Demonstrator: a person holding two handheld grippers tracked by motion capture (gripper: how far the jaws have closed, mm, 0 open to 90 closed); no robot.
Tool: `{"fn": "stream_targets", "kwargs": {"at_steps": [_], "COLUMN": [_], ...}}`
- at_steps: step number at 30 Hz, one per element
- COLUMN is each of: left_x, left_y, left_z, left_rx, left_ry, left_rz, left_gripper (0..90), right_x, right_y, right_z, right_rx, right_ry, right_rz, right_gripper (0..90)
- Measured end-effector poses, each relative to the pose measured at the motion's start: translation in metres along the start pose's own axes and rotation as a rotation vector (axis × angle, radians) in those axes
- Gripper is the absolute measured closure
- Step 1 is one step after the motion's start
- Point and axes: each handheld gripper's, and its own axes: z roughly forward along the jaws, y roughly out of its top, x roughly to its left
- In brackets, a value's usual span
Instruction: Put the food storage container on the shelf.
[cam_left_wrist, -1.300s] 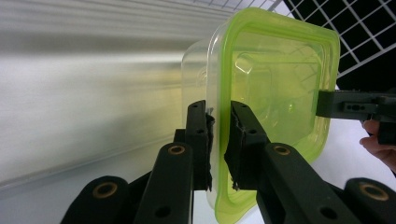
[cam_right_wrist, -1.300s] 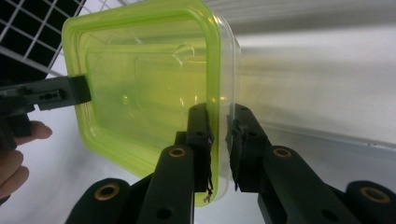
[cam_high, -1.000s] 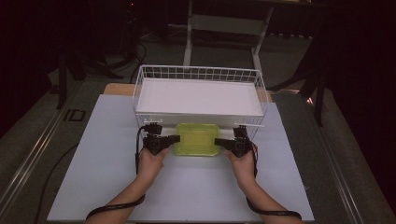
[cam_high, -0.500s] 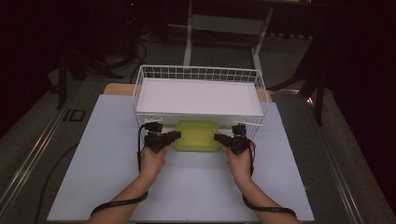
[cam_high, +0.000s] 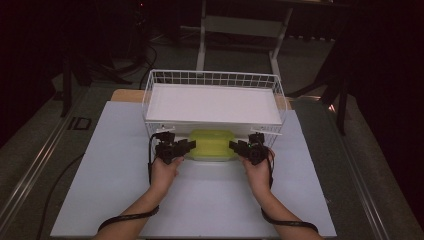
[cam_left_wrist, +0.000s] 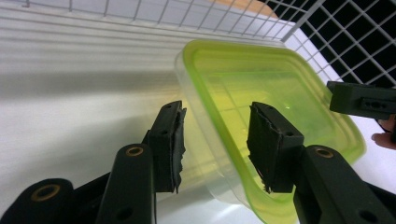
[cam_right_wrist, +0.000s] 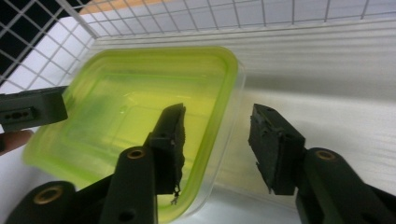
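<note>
— Black fingers of the left gripper (cam_left_wrist: 215, 140) and right gripper (cam_right_wrist: 217, 144): grasping?
— Parted, each straddling an end wall of the translucent lime-lidded container (cam_high: 211, 144), which had edged nearer than before.
— Where?
— On the white worktop (cam_high: 100, 190), touching the wire basket (cam_high: 212, 78).

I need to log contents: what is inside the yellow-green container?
Through the translucent lid of the yellow-green container, no contents show; it looks empty. Where the left gripper and right gripper straddle its ends, their jaws cover small patches.

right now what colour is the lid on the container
Translucent yellow-green lid, clearest in the right gripper view.
</note>
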Motion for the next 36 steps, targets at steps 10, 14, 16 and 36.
{"fn": "stream_targets", "kwargs": {"at_steps": [10, 14, 16, 36], "left_x": [-0.015, -0.018, -0.017, -0.010], "left_y": [-0.010, -0.019, -0.023, -0.051], "left_z": [-0.026, -0.036, -0.041, -0.076], "left_rx": [-0.085, -0.090, -0.094, -0.156], "left_ry": [-0.063, -0.097, -0.117, -0.080], "left_rz": [0.167, 0.184, 0.162, 0.265], "left_gripper": [19.2, 15.0, 12.8, 5.5], "right_x": [0.018, 0.034, 0.042, 0.068], "right_y": [-0.011, -0.015, -0.019, -0.054], "right_z": [-0.024, -0.036, -0.039, 0.008], "right_rx": [-0.028, -0.053, -0.044, 0.090], "right_ry": [0.015, 0.044, 0.072, 0.076], "right_rz": [-0.092, -0.133, -0.139, -0.189], "right_gripper": [53.5, 56.8, 59.2, 89.9]}}
